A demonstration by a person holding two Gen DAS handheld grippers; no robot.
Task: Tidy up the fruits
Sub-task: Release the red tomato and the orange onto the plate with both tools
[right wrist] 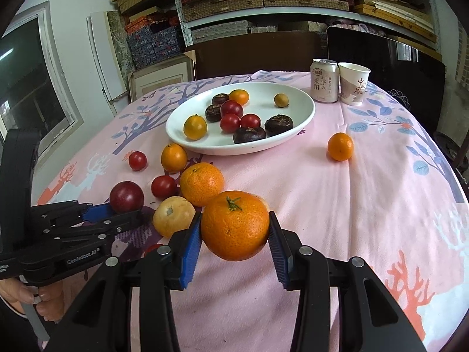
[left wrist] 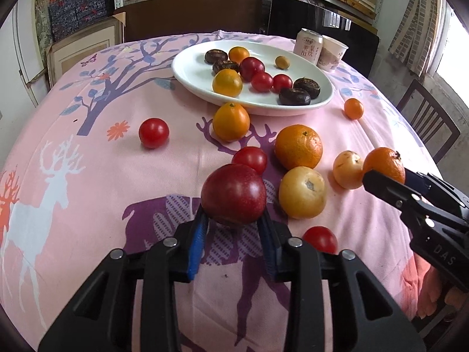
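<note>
A dark red round fruit point(left wrist: 233, 193) sits on the pink cloth, and the blue pads of my left gripper point(left wrist: 234, 220) press on both its sides. My right gripper point(right wrist: 234, 234) is shut on a large mandarin point(right wrist: 234, 224), held just above the cloth. From the right wrist view the left gripper point(right wrist: 123, 209) and its red fruit point(right wrist: 126, 196) show at the left. A white plate point(left wrist: 187, 67) at the back holds cherry tomatoes, kumquats and dark water chestnuts. Loose on the cloth lie a mandarin point(left wrist: 298, 146), two yellow fruits point(left wrist: 302, 192), tomatoes point(left wrist: 153, 133) and kumquats point(left wrist: 231, 121).
A drink can point(left wrist: 308, 45) and a paper cup point(left wrist: 332, 52) stand behind the plate at the back right. A small orange point(right wrist: 340, 146) lies alone right of the plate. A wooden chair point(left wrist: 431, 123) stands off the table's right edge. Shelves with boxes fill the back wall.
</note>
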